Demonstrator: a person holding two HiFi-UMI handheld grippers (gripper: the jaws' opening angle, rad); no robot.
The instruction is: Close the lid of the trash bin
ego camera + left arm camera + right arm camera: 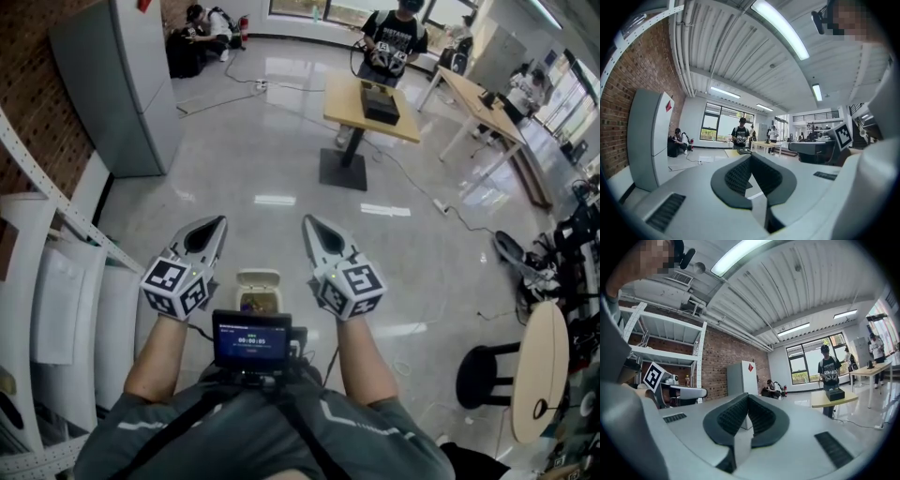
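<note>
The trash bin [258, 292] is a small cream bin on the pale glossy floor [281, 169], low in the head view and right in front of the person. Its lid [258, 278] stands raised at the bin's 12 o'clock side, and the mouth shows dark contents that I cannot make out. At the bin's 6 o'clock, a small screen [251, 339] is strapped to the person's chest; its green digits are too small to read.

The left claw [217, 225] is at the bin's 10 o'clock and the right claw [309, 223] at its 2 o'clock, both above the bin and apart from it. Bare forearms reach forward side by side, and both claws point toward 12 o'clock. Each carries a cube with black-and-white square markers. Each gripper view shows the ribbed black pads pressed together at the tips with nothing between them.

Farther off at 1 o'clock, a wooden desk [352, 103] holds a black box [381, 103]. A person in a black printed shirt [394, 42] stands behind it; the print is illegible. At 11 o'clock, a grey cabinet [117, 84] stands against the brick wall; the right gripper view shows a red diamond label on it.
</note>
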